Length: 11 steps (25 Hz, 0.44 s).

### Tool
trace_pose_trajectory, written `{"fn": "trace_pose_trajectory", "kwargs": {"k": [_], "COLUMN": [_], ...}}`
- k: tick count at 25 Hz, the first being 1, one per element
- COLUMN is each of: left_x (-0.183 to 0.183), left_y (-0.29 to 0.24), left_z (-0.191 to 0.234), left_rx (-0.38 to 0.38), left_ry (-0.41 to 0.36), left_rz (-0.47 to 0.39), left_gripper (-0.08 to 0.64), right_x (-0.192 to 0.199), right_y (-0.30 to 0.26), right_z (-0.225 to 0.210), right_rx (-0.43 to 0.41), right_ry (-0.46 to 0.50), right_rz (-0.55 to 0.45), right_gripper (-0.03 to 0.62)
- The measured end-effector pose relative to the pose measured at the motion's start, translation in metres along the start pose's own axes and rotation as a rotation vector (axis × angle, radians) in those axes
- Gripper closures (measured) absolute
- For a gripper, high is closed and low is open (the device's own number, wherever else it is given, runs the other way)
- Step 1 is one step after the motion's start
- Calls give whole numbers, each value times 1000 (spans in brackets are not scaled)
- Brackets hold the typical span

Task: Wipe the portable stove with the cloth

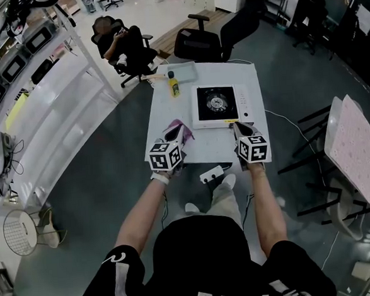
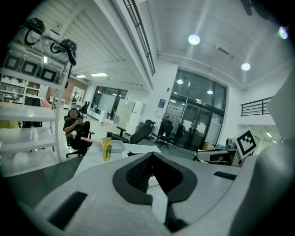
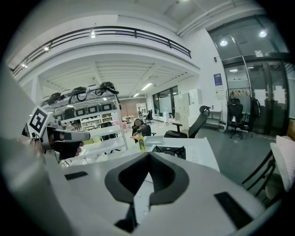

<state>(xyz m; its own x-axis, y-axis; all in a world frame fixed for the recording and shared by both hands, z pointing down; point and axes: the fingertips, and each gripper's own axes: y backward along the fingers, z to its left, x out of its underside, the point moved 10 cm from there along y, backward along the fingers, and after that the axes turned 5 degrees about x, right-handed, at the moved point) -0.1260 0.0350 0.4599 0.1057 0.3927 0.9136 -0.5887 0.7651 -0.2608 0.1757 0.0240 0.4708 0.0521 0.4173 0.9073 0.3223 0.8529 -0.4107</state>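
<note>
White rectangular table [image 1: 166, 107]: carries every item listed below; grey floor around it.

White square portable stove with a black burner plate [image 1: 219, 106]: lies flat, right of the table's centre. Its control strip runs along the side nearer the right edge. It also shows ahead of the jaws in the right gripper view [image 3: 168, 150].

White shallow tray [image 1: 183, 71]: at the far edge, left of centre.

Left gripper [image 1: 176, 133]: rests over the near-left part of the table and points toward the far edge. In the left gripper view [image 2: 152, 156] its dark-padded jaws are drawn together, tips meeting.

Right gripper [image 1: 239, 129]: near the near-right corner, tips just short of the stove's near-right corner. In its own view [image 3: 148, 154] the jaws are closed on nothing.

Pink crumpled cloth [image 1: 174, 126]: on the table at the left gripper's tips, showing on both sides of them and clear of the stove. Whether the jaws pinch it is not visible.

Yellow plastic bottle with a dark cap [image 1: 174, 86]: upright beside the tray, left of the stove's far corner.

Small white device [image 1: 211, 174]: at the near edge, between the two forearms.
</note>
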Motion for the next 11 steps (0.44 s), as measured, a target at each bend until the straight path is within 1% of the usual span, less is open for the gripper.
{"fn": "trace_pose_trajectory", "kwargs": {"k": [11], "left_x": [-4], "left_y": [-6], "left_z": [6], "left_rx": [1], "left_ry": [-10], "left_rz": [-2], "left_gripper": [554], "right_x": [-3], "right_y": [-9], "right_z": [-1], "right_rx": [-8], "right_ry": [7], "right_rz": [-1], "right_gripper": [581]}}
